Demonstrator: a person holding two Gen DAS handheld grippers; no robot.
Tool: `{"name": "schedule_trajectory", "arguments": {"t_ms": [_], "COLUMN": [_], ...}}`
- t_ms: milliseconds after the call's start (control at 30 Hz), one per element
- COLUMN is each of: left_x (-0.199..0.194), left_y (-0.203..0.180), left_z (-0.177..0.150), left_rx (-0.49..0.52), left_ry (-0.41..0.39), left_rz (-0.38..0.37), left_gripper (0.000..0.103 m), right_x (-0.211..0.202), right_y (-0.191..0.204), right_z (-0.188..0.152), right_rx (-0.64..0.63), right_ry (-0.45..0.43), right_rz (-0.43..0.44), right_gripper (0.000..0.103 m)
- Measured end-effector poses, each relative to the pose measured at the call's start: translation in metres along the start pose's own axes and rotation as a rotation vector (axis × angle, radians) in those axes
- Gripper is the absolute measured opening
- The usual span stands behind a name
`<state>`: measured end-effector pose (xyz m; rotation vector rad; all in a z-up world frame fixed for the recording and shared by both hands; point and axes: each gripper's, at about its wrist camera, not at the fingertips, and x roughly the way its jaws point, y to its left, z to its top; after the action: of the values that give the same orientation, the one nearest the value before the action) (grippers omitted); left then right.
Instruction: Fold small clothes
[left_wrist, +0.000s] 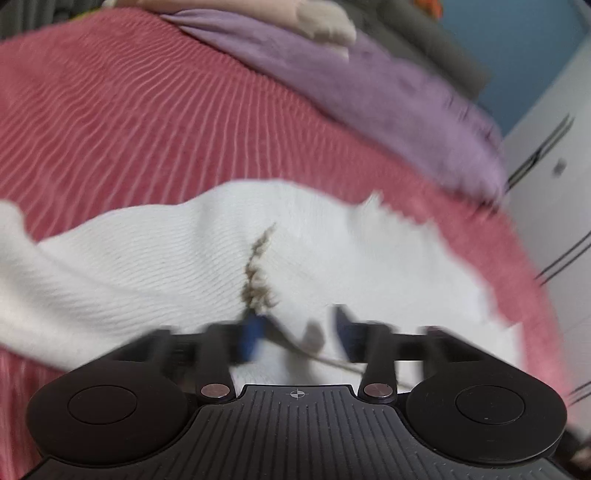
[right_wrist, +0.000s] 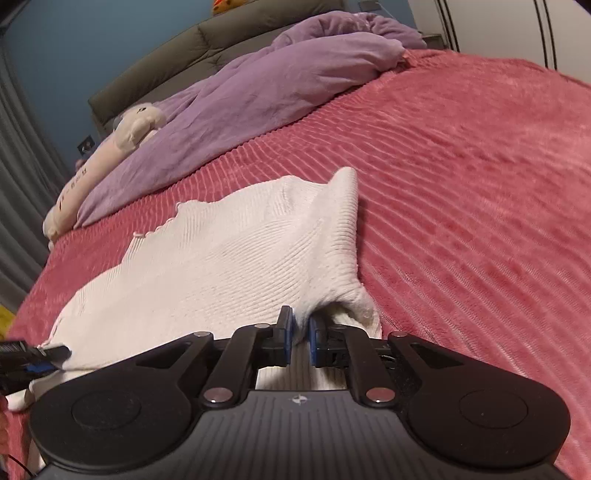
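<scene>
- Your right gripper (right_wrist: 300, 334) is pinching a bunched edge of the white ribbed knit top (right_wrist: 221, 258); its blue pads are pressing close together on the fabric, which is rising into a small peak just ahead of the fingers.
- Your left gripper (left_wrist: 299, 332) is standing with its jaws spread over the same white ribbed knit top (left_wrist: 184, 266); the fabric is lying under and between the blue pads, and they are not pressing on it.
- The left wrist view is blurring, so finer contact there is hard to read.
- The top is lying spread across the pink ribbed blanket (right_wrist: 461, 184), its scalloped hem (right_wrist: 159, 229) facing the pillows.
- A brownish embroidered sprig (left_wrist: 258, 273) is showing on the knit just ahead of your left fingers.
- A lilac duvet (right_wrist: 277, 85) is lying heaped at the far side of the blanket, with a cream plush toy (right_wrist: 110, 147) resting beside it.
- The tip of your left gripper is showing in the right wrist view at the lower left, touching the garment's edge.
</scene>
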<state>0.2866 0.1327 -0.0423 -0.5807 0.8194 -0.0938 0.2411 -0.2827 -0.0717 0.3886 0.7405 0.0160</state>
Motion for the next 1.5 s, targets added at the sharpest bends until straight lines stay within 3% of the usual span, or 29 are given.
{"name": "schedule_trajectory", "arguments": {"t_ms": [67,133,200,333,467,600,767,933,1000,1033,1133,1233,1300,1367,1500], "left_x": [-0.025,-0.052,-0.072,-0.104,-0.129,-0.149,-0.142,-0.131,-0.127,-0.127,-0.132,-0.147,-0.153,-0.156,-0.144], "left_y": [0.013,0.036,0.066,0.134,0.179,0.2,0.226,0.241,0.25,0.252,0.257,0.252,0.229,0.188,0.078], "left_z": [-0.001,-0.004,-0.003,0.008,0.015,0.015,0.02,0.038,0.039,0.04,0.042,0.042,0.048,0.055,0.056], "left_rx": [-0.054,-0.085,-0.146,-0.335,-0.481,-0.583,-0.616,-0.607,-0.635,-0.64,-0.637,-0.623,-0.499,-0.341,-0.073], "left_ry": [-0.085,-0.176,-0.22,-0.27,-0.346,-0.447,-0.426,-0.476,-0.502,-0.505,-0.465,-0.472,-0.479,-0.471,-0.428], "left_rz": [0.011,0.061,0.138,0.289,0.285,0.325,0.257,0.262,0.27,0.285,0.319,0.289,0.273,0.258,0.114], "left_gripper": [0.087,0.094,0.094,0.092,0.082,0.082,0.084,0.08,0.074,0.061,0.01,0.009,0.009,0.009,0.009], "right_x": [-0.01,-0.022,-0.036,-0.053,-0.062,-0.059,-0.053,-0.053,-0.052,-0.053,-0.051,-0.051,-0.051,-0.051,-0.051], "right_y": [0.005,0.014,0.023,0.039,0.048,0.05,0.047,0.045,0.045,0.045,0.045,0.045,0.044,0.042,0.041], "right_z": [-0.002,-0.01,-0.026,-0.06,-0.071,-0.068,-0.076,-0.08,-0.08,-0.081,-0.083,-0.083,-0.083,-0.083,-0.082], "right_rx": [-0.017,-0.062,-0.116,-0.186,-0.199,-0.184,-0.19,-0.185,-0.183,-0.182,-0.181,-0.185,-0.179,-0.17,-0.163], "right_ry": [-0.002,-0.01,-0.024,-0.025,-0.048,-0.031,-0.039,-0.058,-0.058,-0.059,-0.063,-0.064,-0.065,-0.067,-0.068], "right_rz": [-0.005,-0.004,-0.002,-0.002,-0.02,-0.035,-0.036,-0.031,-0.03,-0.029,-0.028,-0.03,-0.025,-0.017,-0.011], "right_gripper": [0.024,0.034,0.039,0.044,0.045,0.045,0.048,0.048,0.049,0.049,0.049,0.049,0.049,0.049,0.049]}}
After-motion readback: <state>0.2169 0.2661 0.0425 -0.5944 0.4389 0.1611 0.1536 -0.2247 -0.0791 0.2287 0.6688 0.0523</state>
